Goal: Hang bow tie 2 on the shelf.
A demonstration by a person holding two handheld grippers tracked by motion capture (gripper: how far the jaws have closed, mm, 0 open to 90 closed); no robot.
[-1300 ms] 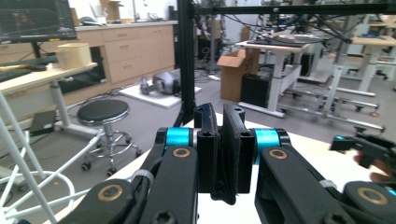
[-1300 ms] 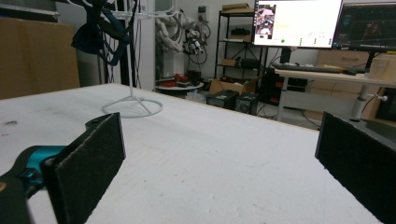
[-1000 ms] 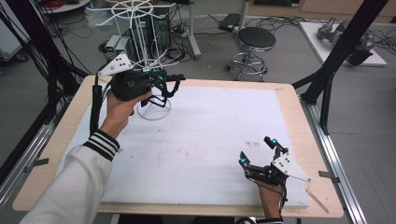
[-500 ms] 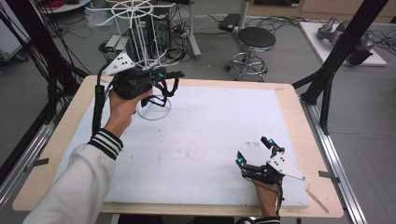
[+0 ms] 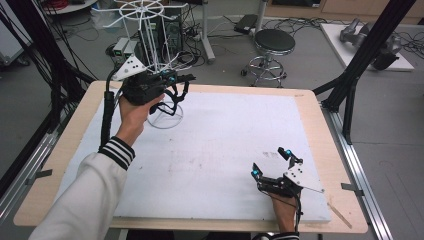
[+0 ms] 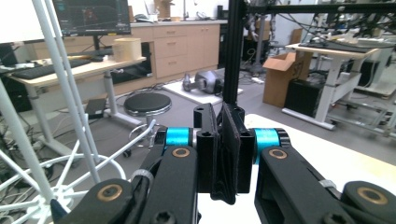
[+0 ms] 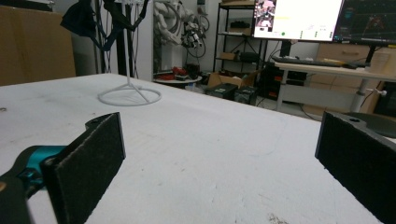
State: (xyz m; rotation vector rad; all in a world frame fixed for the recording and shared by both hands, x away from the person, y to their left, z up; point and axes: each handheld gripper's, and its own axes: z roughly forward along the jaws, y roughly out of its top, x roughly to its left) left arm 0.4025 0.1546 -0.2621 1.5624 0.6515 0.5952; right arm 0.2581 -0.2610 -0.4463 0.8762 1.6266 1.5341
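Black strap: thin, flat, matte, cloth-like. You had it pinched edge-on between the narrow jaws of your left gripper. In the high view its loose part hung in dark loops under the gripper, above the round base of the stand. That put it at the far left of the table, right beside the white stand.

The stand was thin white wire: a spoked hoop on top, slim upright rods and a flat ring foot resting on the white sheet. The sheet was matte, lightly scuffed and rectangular, and covered most of the pale wood tabletop.

Your right gripper sat low over the sheet near the front right corner, well apart from the strap. Its jaws were wide with nothing between them. The pads were black rectangular blocks with a rough, felt-like face, on teal fittings.

A round black stool on a chrome frame stood behind the table.
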